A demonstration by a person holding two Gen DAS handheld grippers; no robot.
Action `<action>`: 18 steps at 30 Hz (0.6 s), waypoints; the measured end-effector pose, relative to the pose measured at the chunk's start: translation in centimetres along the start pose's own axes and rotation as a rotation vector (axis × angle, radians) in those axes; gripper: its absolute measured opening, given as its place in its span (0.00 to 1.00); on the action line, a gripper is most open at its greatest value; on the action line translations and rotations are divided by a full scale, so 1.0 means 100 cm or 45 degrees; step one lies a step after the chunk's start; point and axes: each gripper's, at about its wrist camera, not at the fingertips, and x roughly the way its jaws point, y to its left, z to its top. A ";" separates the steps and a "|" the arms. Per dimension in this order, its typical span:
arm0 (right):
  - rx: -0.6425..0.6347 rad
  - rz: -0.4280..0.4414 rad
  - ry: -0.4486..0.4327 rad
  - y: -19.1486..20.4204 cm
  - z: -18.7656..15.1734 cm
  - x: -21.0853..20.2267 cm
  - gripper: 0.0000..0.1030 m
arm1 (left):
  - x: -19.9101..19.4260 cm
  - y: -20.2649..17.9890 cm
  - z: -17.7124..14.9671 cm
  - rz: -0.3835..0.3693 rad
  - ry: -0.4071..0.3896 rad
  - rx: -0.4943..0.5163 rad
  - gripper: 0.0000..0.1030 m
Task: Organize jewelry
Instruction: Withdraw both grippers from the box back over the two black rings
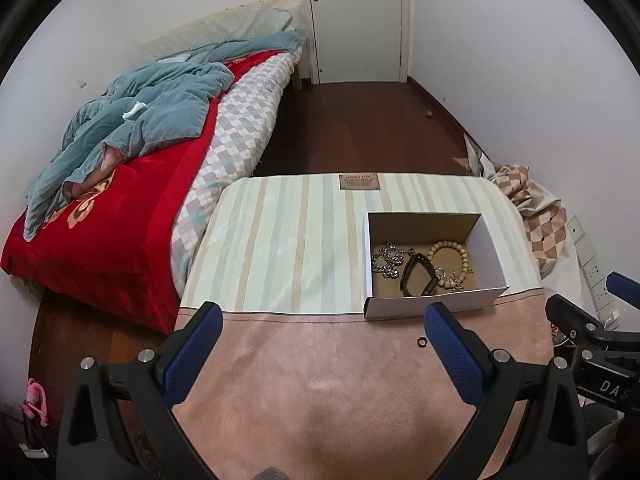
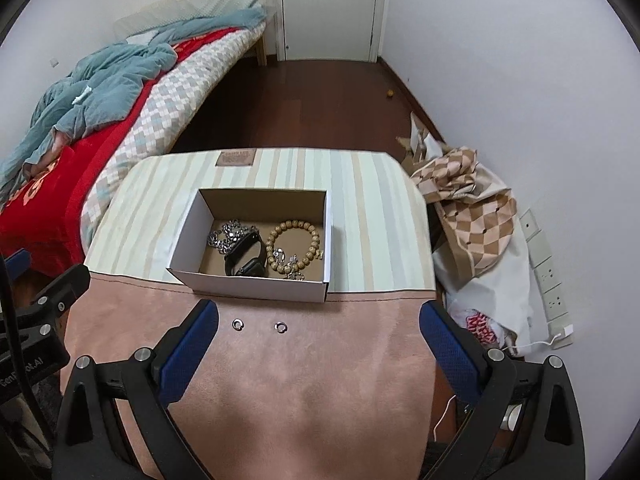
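A white cardboard box (image 1: 436,304) (image 2: 256,286) stands on the table where striped cloth meets pink mat. Inside lie a silver chain (image 1: 386,264) (image 2: 226,236), a black watch band (image 1: 418,276) (image 2: 246,258) and a wooden bead bracelet (image 1: 454,266) (image 2: 296,246). Two small rings (image 2: 237,324) (image 2: 281,327) rest on the pink mat just in front of the box; the left wrist view shows one ring (image 1: 421,341). My left gripper (image 1: 324,330) hovers open, left of the box. My right gripper (image 2: 320,326) hovers open, nothing between its fingers, the rings by its left finger.
A bed (image 1: 120,184) with red blanket and teal quilt lies left of the table. Checkered fabric and bags (image 2: 476,216) pile up at the right by wall sockets. A dark wooden floor (image 2: 312,104) leads to a white door (image 1: 356,20).
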 end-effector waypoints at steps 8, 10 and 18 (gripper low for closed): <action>-0.002 0.005 -0.057 0.000 -0.006 -0.032 0.99 | -0.024 0.000 -0.008 0.001 -0.060 -0.019 1.00; -0.002 0.018 -0.055 0.000 -0.008 -0.033 0.99 | -0.024 0.000 -0.010 0.030 -0.076 -0.019 1.00; 0.021 0.092 0.060 -0.004 -0.037 0.039 0.99 | 0.039 0.003 -0.039 0.205 0.041 -0.031 1.00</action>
